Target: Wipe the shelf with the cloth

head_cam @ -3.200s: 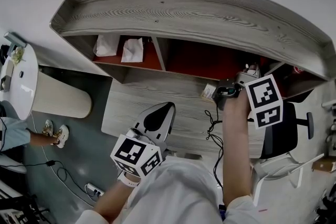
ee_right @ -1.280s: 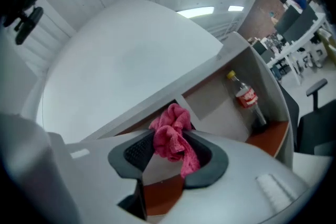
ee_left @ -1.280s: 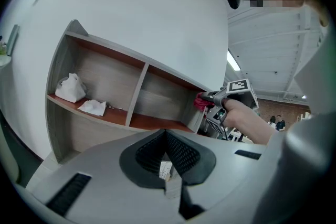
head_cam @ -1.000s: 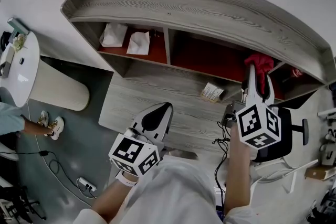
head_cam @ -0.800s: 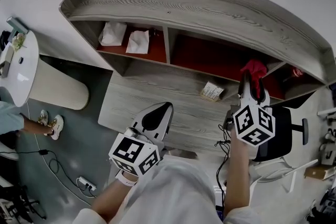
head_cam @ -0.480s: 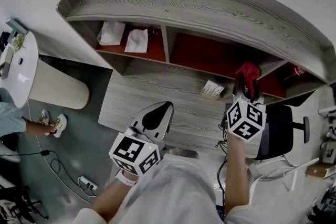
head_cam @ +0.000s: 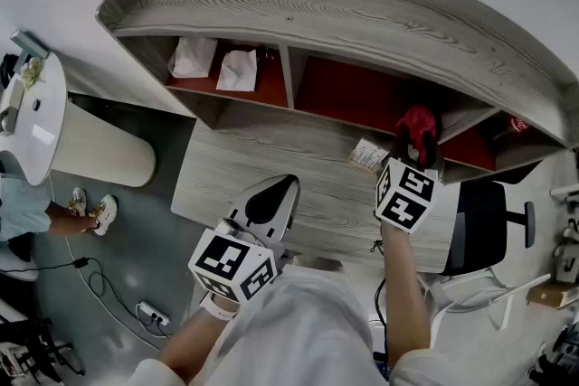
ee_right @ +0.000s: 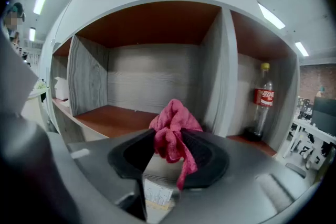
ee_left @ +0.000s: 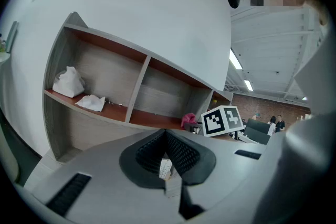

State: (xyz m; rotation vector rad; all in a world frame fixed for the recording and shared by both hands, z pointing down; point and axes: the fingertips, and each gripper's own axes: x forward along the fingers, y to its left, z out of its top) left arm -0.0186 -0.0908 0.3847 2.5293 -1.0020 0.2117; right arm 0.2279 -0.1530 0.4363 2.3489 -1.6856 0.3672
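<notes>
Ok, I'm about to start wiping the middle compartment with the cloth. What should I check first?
1. Grip on the cloth: ok, the right gripper is shut on it.
2. The middle board bare: ok, nothing shows on it.
3. The cloth touching the board: cannot tell, it sits near the front edge.
4. The bottle out of the path: ok, it stands beyond the divider, in the next compartment.
5. The left gripper out of the way: ok, shut, empty, held back over the desk.

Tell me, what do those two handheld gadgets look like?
The left gripper and right gripper are pale grey shells with black ribbed pads inside the jaws. Each carries a white cube printed with black square markers. The person wears a light top.
</notes>
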